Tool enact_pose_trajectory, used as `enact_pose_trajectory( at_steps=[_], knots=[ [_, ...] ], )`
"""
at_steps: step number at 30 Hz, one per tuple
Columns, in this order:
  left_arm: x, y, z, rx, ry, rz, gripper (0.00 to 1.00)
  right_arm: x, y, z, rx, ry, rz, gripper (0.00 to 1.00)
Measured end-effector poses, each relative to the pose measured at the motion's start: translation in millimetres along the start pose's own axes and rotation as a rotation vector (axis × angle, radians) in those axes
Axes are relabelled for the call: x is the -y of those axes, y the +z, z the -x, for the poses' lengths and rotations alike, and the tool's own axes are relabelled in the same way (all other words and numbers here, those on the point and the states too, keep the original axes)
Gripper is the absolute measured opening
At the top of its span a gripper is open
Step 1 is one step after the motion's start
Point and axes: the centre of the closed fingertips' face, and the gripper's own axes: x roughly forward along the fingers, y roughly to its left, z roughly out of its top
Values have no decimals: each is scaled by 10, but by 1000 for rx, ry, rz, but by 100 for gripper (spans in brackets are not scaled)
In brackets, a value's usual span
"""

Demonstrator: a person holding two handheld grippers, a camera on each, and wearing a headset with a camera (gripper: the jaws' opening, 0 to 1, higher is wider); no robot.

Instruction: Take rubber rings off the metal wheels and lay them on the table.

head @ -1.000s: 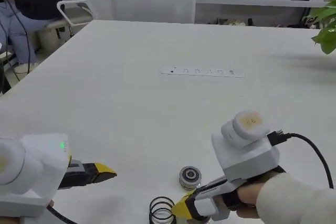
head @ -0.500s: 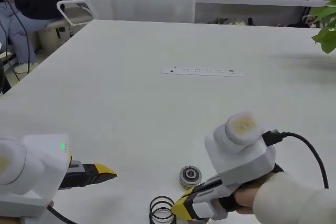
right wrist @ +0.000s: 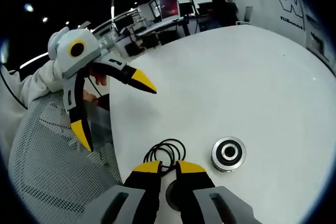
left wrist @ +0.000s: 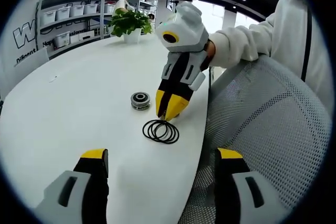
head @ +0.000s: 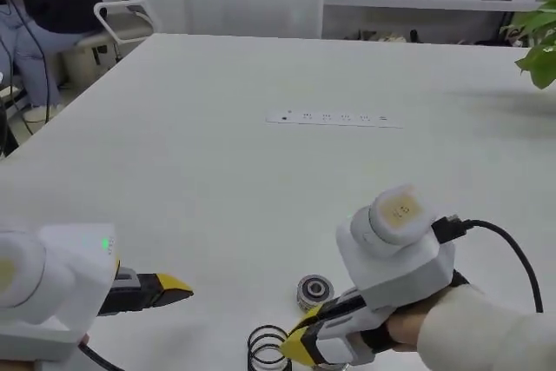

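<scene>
1. Jaws of the right gripper [right wrist: 170,167] stand drawn close, with only a slim gap between the yellow tips at the bottom centre of the right gripper view. A black strand lies at that gap, but I cannot tell whether it is nipped or merely lies underneath.
2. Jaws of the left gripper [left wrist: 161,155] are spread wide and hold nothing. In the head view it hangs at the lower left, just where it was a second ago.
3. The right gripper has changed place. In the head view it has slid a little left and down over the last second. The power strip [head: 334,118] keeps its spot in the upper middle of the frame, so the hand moved and not the camera.
4. The rubber rings [left wrist: 161,130] lie in a loose, overlapping pile on the table [head: 217,171], at the bottom centre of the head view. The right gripper's tips now sit at the pile's right edge. The pile itself has not shifted.
5. The metal wheel [right wrist: 229,153] lies flat just up and right of the pile, apart from it, and it has not moved either. Whether it still wears a ring is too small to tell.
6. Several rings seem to be off already. I judge the small slide to be the right gripper settling one more ring onto the pile. If so, the next move calls for the jaws to part cleanly so that no loop is dragged away.
</scene>
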Motion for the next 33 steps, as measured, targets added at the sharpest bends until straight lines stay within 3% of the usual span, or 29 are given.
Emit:
enact_pose_trajectory(
  at_steps=[7, 22, 30, 33],
  knots=[
    [0, -4, -2, -2, -1, 0, 81, 44, 22, 29, 11, -15, -8, 10],
    [-5, 33, 6, 11, 3, -6, 81, 121, 236, 229, 100, -55, -17, 12],
    [-6, 92, 23, 34, 4, -5, 82, 136, 441, 408, 204, -60, -46, 16],
    [27, 215, 57, 70, -2, -9, 84, 98, 508, 475, 239, -48, -55, 19]
  ],
)
